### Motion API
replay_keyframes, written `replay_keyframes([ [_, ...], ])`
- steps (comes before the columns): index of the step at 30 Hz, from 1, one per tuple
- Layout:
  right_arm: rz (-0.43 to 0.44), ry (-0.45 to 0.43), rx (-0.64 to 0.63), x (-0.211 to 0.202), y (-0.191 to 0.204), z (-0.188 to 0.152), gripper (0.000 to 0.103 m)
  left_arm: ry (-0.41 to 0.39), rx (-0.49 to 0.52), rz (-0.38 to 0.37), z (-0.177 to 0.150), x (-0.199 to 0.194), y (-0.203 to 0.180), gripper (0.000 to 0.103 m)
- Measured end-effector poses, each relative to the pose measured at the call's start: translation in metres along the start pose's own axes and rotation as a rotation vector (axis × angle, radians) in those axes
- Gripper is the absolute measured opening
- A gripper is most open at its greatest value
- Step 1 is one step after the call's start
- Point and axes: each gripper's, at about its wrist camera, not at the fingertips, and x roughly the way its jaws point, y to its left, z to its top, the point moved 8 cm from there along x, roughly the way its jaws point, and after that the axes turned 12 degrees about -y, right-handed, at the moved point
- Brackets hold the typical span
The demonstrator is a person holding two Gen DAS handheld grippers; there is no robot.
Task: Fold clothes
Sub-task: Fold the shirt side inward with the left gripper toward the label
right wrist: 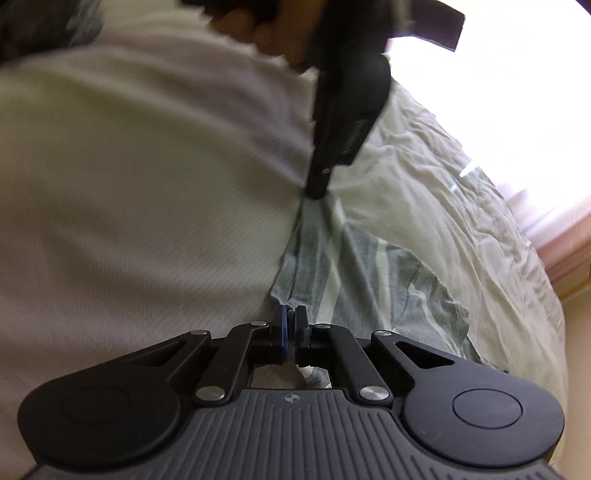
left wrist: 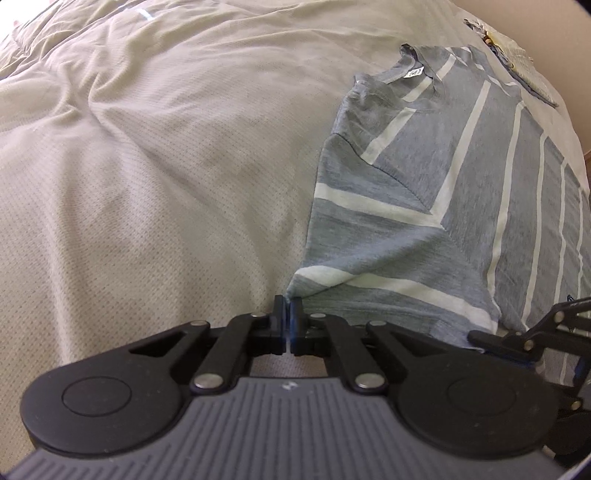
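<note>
A grey T-shirt with white stripes (left wrist: 436, 184) lies on a cream bedcover, collar and label at the far end. My left gripper (left wrist: 288, 306) is shut on the shirt's near corner at its left edge. In the right wrist view my right gripper (right wrist: 290, 319) is shut on another edge of the same shirt (right wrist: 354, 280), which stretches away to the left gripper (right wrist: 317, 190) seen from outside, pinching the far corner. The right gripper's arm also shows in the left wrist view (left wrist: 517, 336) at the lower right.
The wrinkled cream bedcover (left wrist: 166, 166) spreads to the left and far side. A folded patterned cloth (left wrist: 524, 62) lies at the far right bed edge. A bright window (right wrist: 498, 74) and the holder's hand (right wrist: 266, 29) show in the right wrist view.
</note>
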Motion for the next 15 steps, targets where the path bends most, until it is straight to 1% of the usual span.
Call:
replay_keyframes([
  [4,-0.011,-0.022,0.111,-0.006,-0.015,0.004,0.000,0.004,-0.023,-0.005,0.003,-0.001,0.003,0.000],
  [6,-0.023,-0.036,0.173,-0.015,-0.021,0.001,0.000,0.004,-0.045,-0.007,0.009,-0.003,0.004,0.000],
  [10,-0.036,-0.065,0.337,-0.027,-0.036,0.001,0.000,-0.002,-0.119,-0.042,0.029,-0.010,0.002,0.000],
  [11,-0.031,-0.070,0.404,-0.030,-0.041,-0.001,0.000,-0.010,-0.135,-0.048,0.036,-0.012,0.000,0.000],
  [13,-0.020,-0.063,0.577,-0.035,-0.051,-0.003,0.000,-0.027,-0.166,-0.061,0.051,-0.015,-0.003,0.000],
  [15,-0.024,-0.045,0.727,-0.037,-0.062,-0.015,0.001,-0.043,-0.185,-0.087,0.068,-0.014,-0.012,0.000],
])
